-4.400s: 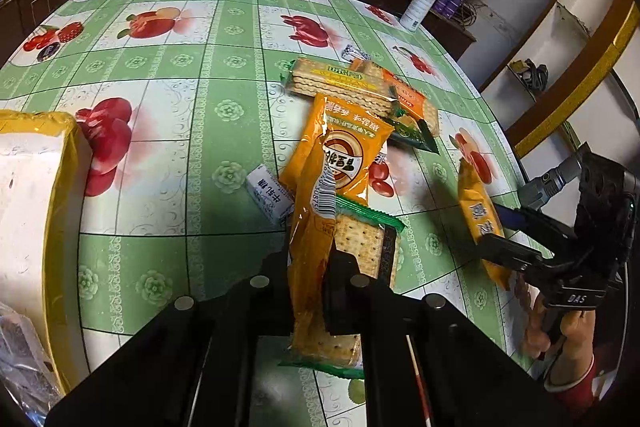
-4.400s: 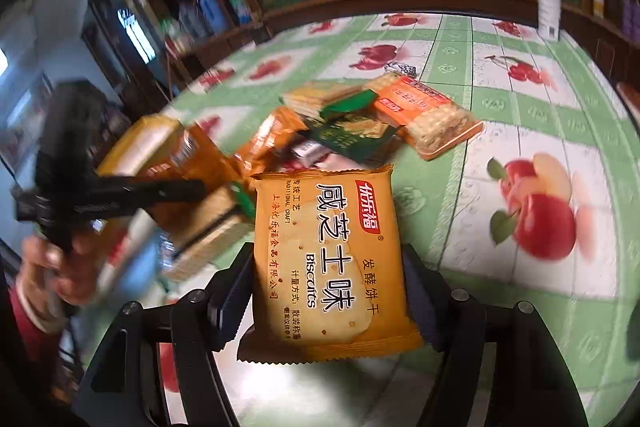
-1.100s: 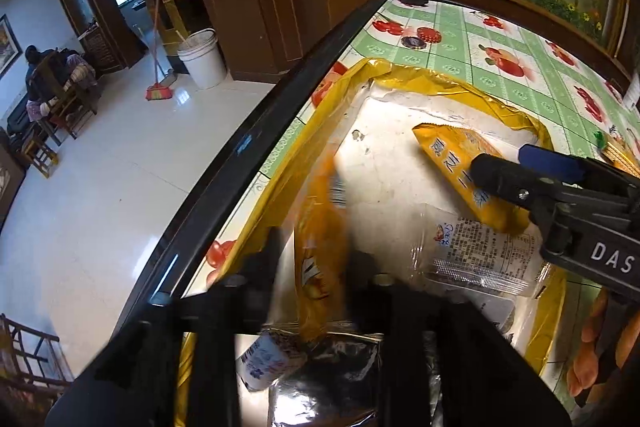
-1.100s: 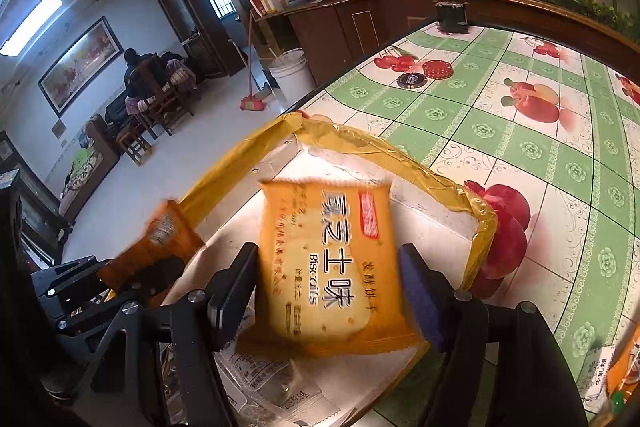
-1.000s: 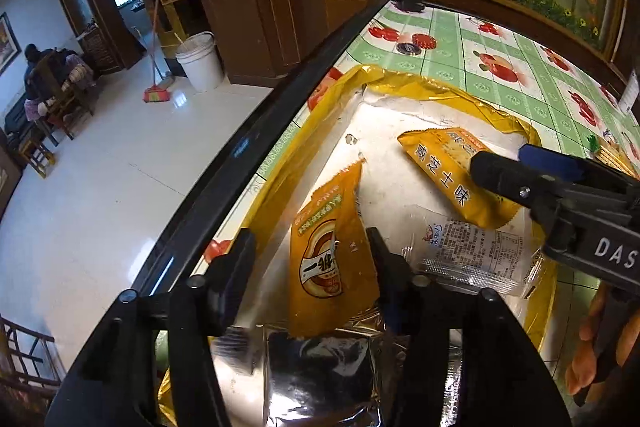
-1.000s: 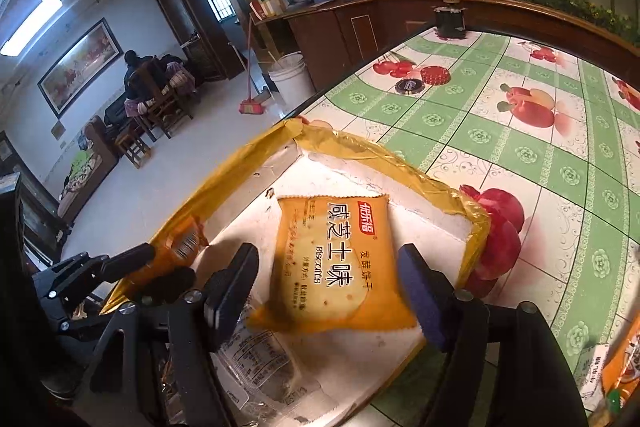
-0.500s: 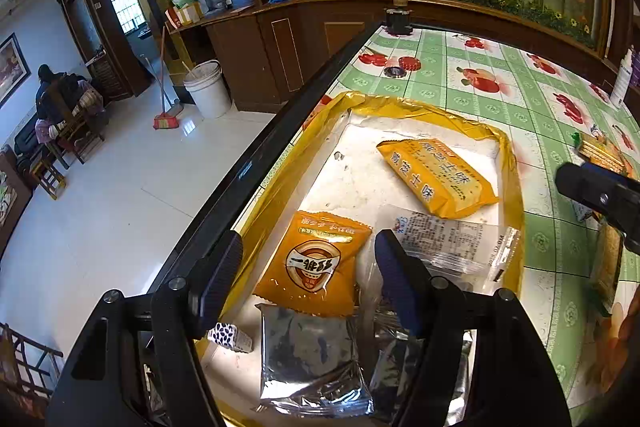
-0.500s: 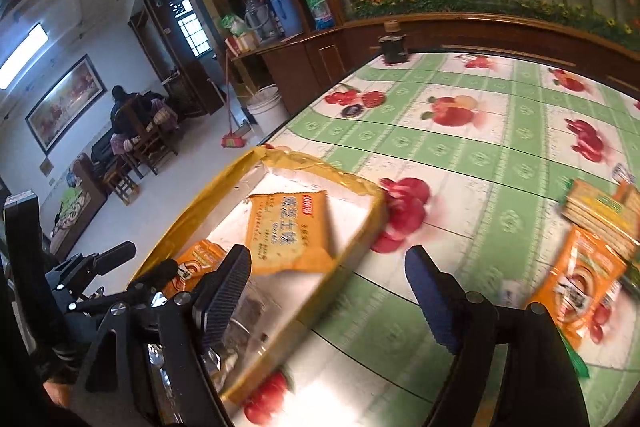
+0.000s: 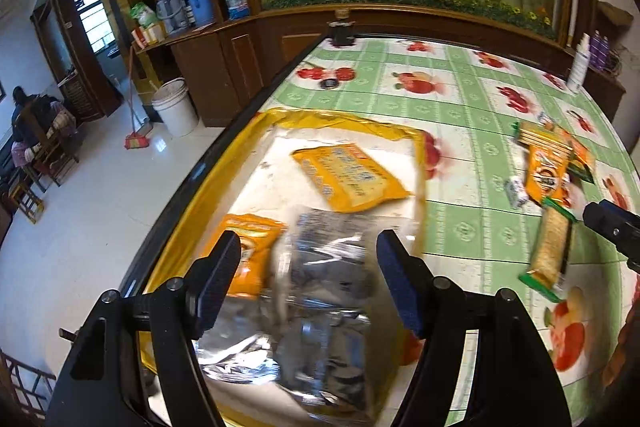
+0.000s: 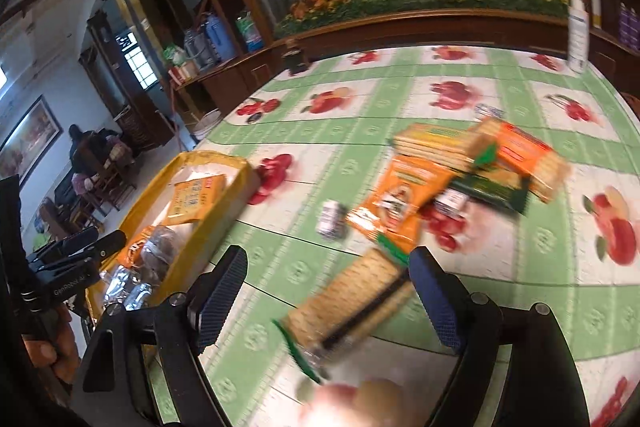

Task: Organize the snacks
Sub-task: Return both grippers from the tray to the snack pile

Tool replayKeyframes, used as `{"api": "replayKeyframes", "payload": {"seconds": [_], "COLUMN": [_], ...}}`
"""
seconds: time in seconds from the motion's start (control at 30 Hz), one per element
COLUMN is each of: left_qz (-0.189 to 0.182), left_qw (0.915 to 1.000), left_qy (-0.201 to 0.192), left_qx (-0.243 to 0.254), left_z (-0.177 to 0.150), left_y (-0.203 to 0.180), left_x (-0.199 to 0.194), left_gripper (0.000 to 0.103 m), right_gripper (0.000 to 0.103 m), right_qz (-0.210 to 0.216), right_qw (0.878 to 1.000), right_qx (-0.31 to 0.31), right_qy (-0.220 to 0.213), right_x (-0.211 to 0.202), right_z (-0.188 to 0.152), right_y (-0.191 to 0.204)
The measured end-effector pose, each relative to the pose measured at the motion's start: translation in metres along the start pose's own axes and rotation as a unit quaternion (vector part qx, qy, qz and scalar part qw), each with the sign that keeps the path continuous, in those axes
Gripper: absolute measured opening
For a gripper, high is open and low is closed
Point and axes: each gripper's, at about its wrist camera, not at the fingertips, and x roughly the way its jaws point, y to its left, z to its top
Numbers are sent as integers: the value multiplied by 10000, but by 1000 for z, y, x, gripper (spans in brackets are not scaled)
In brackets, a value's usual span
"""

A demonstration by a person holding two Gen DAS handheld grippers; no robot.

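Observation:
A yellow-rimmed box at the table's left edge holds a yellow biscuit pack, an orange snack pack and silver foil bags. My left gripper is open and empty above the box. My right gripper is open and empty over a green-edged cracker pack lying on the tablecloth. Beyond it lie an orange snack pack and several stacked cracker packs. The box also shows in the right wrist view.
A small white wrapped item lies between the box and the pile. A white bottle stands at the table's far edge. The table's left edge drops to a tiled floor with a white bucket.
Both packs were let go into the box. My left gripper has drawn back and lifted. My right gripper has swung right, away from the box, to above the cracker pack.

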Motion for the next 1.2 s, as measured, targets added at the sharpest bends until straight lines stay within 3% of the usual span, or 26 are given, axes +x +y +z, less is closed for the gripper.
{"api": "replayKeyframes", "payload": {"seconds": [0.1,0.33,0.7,1.2], "left_qz": [-210,-742,-1265,-1573], "left_qw": [9996,9941,9844,9768], "left_qy": [-10,101,384,550], "left_qx": [213,784,1162,1342], "left_z": [-2,-10,-19,-7], "left_y": [-24,-82,-136,-166], "left_x": [-4,-10,-2,21], "left_gripper": [78,78,77,77], "right_gripper": [85,85,85,85], "right_qz": [-135,-314,-493,-827], "right_qw": [9998,9986,9973,9963], "right_qx": [145,406,464,-156], "right_qy": [-37,-120,-289,-196], "right_x": [-11,-31,-52,-23], "right_z": [-7,-17,-22,31], "right_y": [-19,-51,-84,-139]}}
